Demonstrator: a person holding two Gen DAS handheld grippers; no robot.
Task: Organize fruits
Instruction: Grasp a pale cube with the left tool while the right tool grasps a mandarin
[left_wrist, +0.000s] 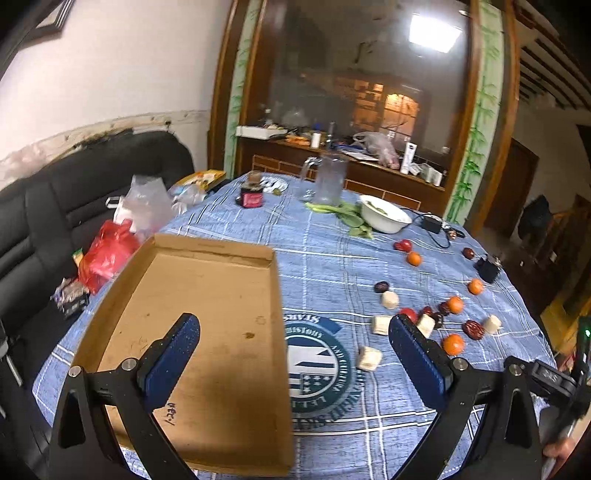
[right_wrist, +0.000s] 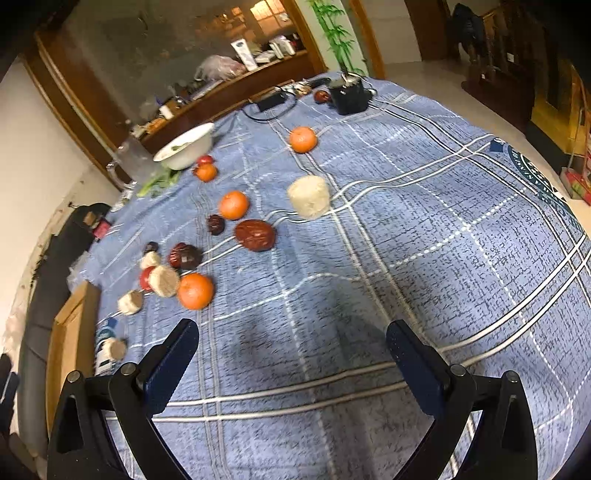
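Note:
A shallow cardboard tray (left_wrist: 207, 295) lies bare on the blue checked tablecloth. My left gripper (left_wrist: 293, 328) hangs open over its right edge, nothing between the fingers. To the tray's right the fruit is scattered: several oranges (left_wrist: 453, 343), dark red dates (left_wrist: 473, 329), small red fruits (left_wrist: 403, 245) and pale cut chunks (left_wrist: 368, 358). In the right wrist view my right gripper (right_wrist: 291, 336) is open above bare cloth, short of an orange (right_wrist: 195, 291), a large date (right_wrist: 255, 235) and a pale chunk (right_wrist: 308, 195). The tray's corner (right_wrist: 70, 325) shows at far left.
A white bowl (left_wrist: 384, 213), leafy greens (left_wrist: 347, 216), a clear glass jug (left_wrist: 328, 181) and a dark jar (left_wrist: 252, 194) stand at the table's far side. A black box (right_wrist: 347, 95) and an adapter with cable (right_wrist: 271, 100) sit near the far edge. A black sofa with bags (left_wrist: 107, 251) lies left.

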